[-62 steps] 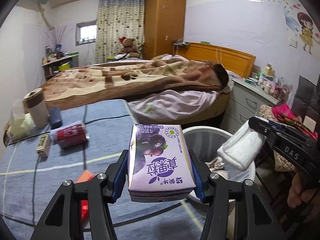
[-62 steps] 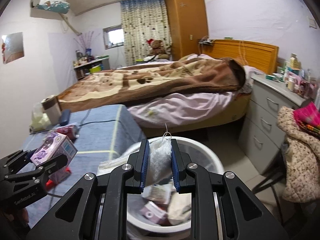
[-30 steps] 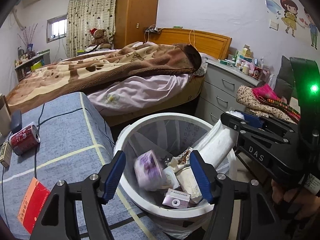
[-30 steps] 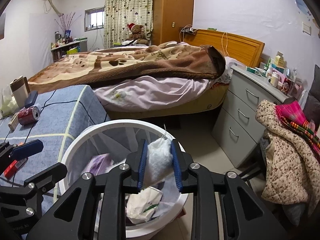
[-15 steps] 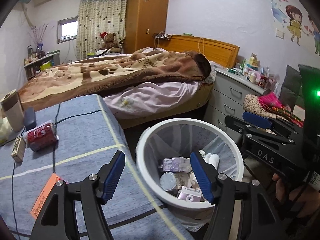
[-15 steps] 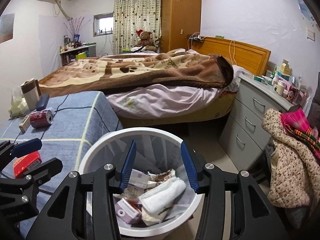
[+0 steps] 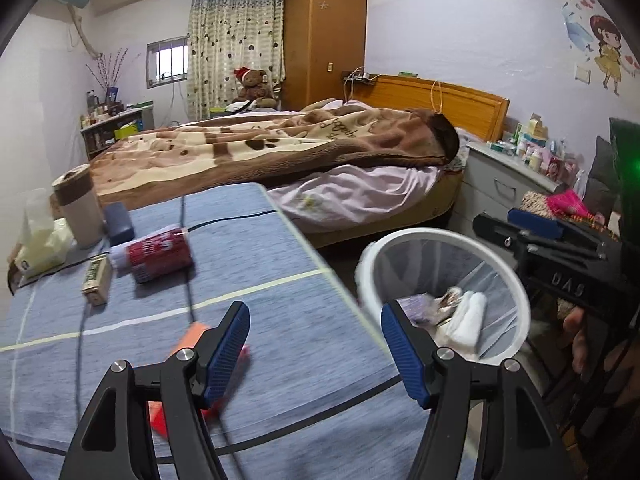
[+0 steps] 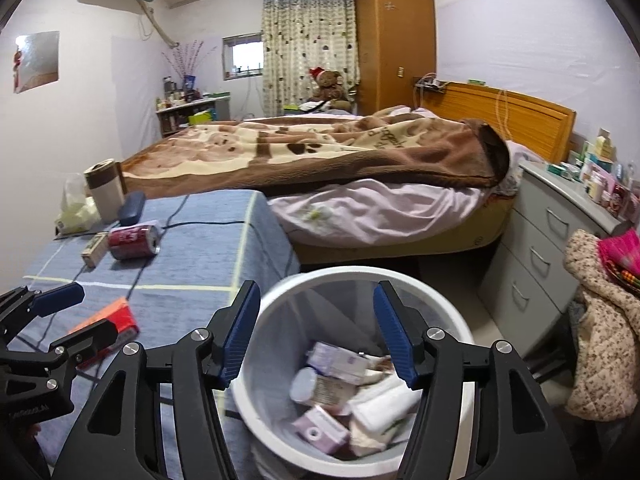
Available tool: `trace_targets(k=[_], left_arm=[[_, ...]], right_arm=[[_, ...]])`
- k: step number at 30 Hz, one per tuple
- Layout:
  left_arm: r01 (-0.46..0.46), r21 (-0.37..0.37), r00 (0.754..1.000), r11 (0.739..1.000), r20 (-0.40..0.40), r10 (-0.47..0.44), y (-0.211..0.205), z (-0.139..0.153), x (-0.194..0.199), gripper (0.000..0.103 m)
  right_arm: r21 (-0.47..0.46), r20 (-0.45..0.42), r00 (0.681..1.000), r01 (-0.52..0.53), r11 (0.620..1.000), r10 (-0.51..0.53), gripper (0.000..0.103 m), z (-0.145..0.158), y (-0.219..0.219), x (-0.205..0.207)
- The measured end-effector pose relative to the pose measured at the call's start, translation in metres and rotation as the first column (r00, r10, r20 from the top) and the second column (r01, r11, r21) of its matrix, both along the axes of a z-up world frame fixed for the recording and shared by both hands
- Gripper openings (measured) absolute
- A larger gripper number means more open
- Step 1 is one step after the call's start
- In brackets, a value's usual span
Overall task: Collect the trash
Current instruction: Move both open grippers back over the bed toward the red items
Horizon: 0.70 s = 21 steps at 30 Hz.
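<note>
A white trash bin (image 8: pixel 452 320) stands beside the blue-clothed table (image 8: pixel 208 256) and holds cartons and white tissue. My right gripper (image 8: pixel 316 332) is open and empty above the bin. My left gripper (image 7: pixel 316 344) is open and empty over the table's right edge; the bin (image 7: pixel 516 300) lies to its right. A red can (image 7: pixel 160 254) lies on its side on the table, also in the right wrist view (image 8: pixel 134 242). A red-orange packet (image 7: pixel 192 336) lies by the left gripper's left finger, also in the right wrist view (image 8: pixel 116 320). A small box (image 7: pixel 96 280) lies left of the can.
A tumbler (image 7: pixel 78 210), a dark case (image 7: pixel 120 222) and a tissue pack (image 7: pixel 38 244) stand at the table's far left. A black cable (image 7: pixel 224 220) crosses the cloth. A bed (image 8: pixel 360 184) lies behind, a drawer unit (image 8: pixel 552 248) at right, and clothes on a chair (image 8: pixel 604 320).
Both grippers opened and dropped their loads, the purple carton and the white tissue, into the bin. The left gripper has since swung left, back over the table.
</note>
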State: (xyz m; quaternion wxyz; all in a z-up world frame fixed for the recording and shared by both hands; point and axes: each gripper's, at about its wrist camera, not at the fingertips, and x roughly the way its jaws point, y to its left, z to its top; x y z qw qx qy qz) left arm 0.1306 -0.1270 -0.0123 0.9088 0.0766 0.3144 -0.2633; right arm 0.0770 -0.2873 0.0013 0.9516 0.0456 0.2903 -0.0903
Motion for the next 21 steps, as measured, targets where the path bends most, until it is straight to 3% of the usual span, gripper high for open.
trace_targets(k=[12, 21], left_arm=[[-0.058, 0.091, 0.998, 0.994, -0.023, 0.061, 0.060, -0.024, 0.014, 0.074], [-0.048, 0.179, 0.993, 0.983, -0.093, 0.066, 0.073, -0.059, 0.039, 0.075]], right_arm=[[0.046, -0.018, 0.994, -0.107, 0.993, 0.108, 0.065, -0.006, 0.037, 0.025], [0.055, -0.040, 0.984, -0.171, 0.984, 0.173, 0.065, -0.010, 0.060, 0.046]])
